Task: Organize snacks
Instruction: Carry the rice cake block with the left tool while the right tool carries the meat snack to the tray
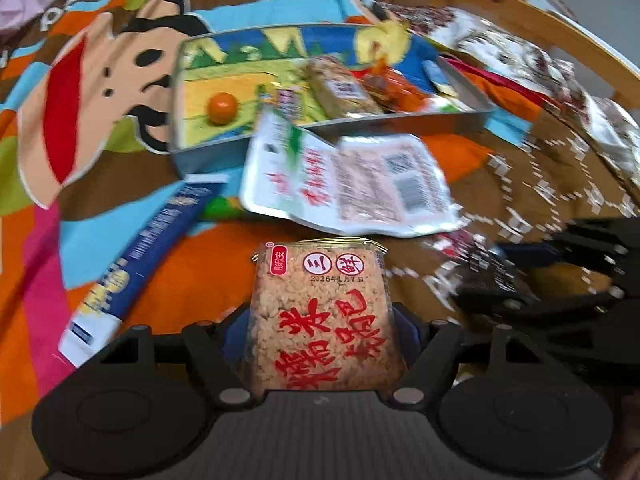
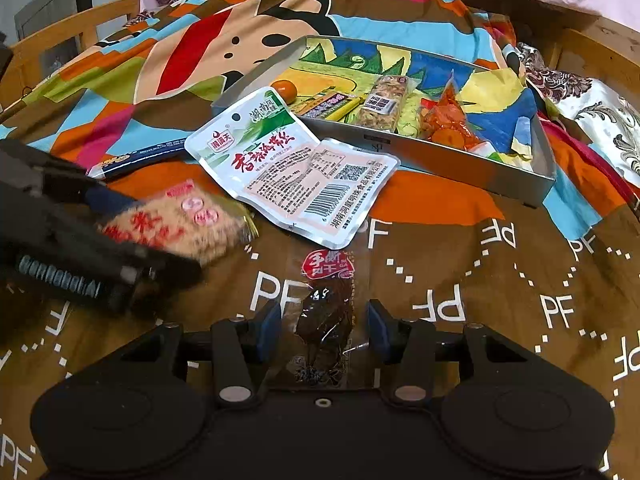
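Golden rice-cake pack (image 1: pixel 324 316) between left fingers (image 1: pixel 236 332)

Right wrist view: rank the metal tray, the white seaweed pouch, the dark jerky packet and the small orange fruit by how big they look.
1. Grey metal tray
2. White seaweed pouch
3. Dark jerky packet in clear wrap, though nearness to the camera inflates it
4. Small round orange fruit

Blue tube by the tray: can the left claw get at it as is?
Probably not yet. The left claw is already shut on the rice cracker pack. The blue tube lies uncovered on the cloth to its left, so the path looks free once the pack is dropped.
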Demonstrator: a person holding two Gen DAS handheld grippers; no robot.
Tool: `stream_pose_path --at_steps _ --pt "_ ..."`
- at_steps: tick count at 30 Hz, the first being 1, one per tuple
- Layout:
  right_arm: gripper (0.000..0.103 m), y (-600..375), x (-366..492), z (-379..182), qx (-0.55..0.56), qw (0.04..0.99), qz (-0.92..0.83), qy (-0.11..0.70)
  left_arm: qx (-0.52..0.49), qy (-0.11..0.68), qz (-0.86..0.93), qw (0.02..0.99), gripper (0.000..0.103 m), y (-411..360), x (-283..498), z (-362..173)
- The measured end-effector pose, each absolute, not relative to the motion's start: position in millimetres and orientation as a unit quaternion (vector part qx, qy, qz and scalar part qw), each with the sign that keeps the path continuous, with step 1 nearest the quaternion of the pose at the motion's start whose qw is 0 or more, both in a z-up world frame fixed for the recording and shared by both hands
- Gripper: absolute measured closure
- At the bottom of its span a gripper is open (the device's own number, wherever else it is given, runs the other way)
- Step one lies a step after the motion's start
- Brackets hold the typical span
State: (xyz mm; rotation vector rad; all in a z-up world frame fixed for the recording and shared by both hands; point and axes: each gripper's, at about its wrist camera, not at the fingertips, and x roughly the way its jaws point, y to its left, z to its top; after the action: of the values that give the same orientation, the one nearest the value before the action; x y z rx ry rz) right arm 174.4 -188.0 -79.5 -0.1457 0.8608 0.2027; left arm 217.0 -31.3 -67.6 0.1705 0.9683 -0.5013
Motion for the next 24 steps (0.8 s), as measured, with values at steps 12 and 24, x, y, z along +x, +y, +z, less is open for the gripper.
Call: stream_pose_path --at_steps 12,24 --pt "0.054 -181 174 -83 -0.104 0.898 0.093 0.417 0.139 0.454 -0.243 0.846 0.026 -46 209 -78" --pt "0.055 -165 138 -71 -0.288 0.902 0.048 0.319 0.142 0.429 -0.255 0.855 0.028 -47 190 -60"
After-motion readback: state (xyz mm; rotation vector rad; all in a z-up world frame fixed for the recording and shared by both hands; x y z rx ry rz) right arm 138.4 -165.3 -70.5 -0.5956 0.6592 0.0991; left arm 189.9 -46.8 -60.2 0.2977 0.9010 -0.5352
